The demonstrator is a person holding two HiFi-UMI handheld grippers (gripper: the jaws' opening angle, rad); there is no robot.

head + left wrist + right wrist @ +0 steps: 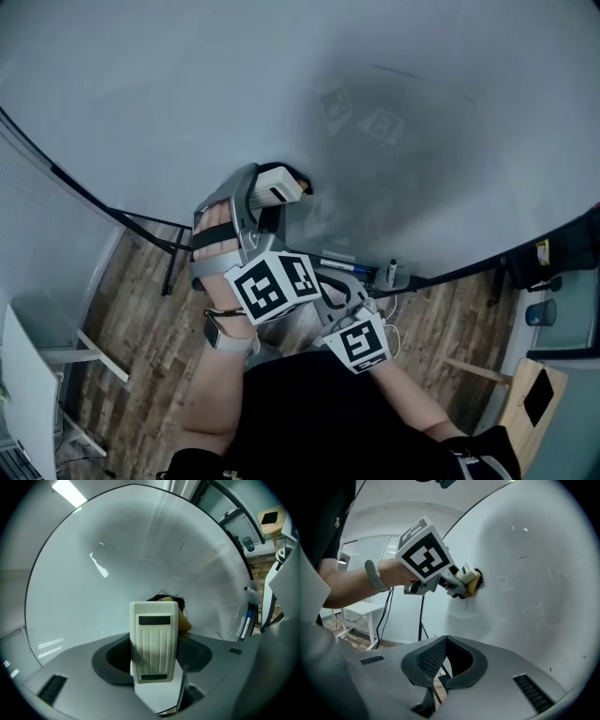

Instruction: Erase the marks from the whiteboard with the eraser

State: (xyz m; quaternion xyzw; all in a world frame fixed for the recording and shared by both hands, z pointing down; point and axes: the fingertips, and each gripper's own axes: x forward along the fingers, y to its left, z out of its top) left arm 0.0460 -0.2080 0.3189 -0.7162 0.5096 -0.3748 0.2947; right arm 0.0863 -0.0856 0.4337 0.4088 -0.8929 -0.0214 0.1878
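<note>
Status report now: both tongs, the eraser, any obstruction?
Left tongs shut on eraser, eraser against whiteboard. Right tongs shut, empty, held low. No obstruction seen.

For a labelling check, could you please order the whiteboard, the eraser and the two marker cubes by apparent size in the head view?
1. whiteboard
2. left cube
3. right cube, smaller perhaps only through distance or tilt
4. eraser, partly hidden

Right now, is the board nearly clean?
Nearly. Most of the board looks wiped, with only grey smears. The left gripper presses the eraser against it. A few faint strokes higher up are left to rub out. The right gripper is shut and empty.
</note>
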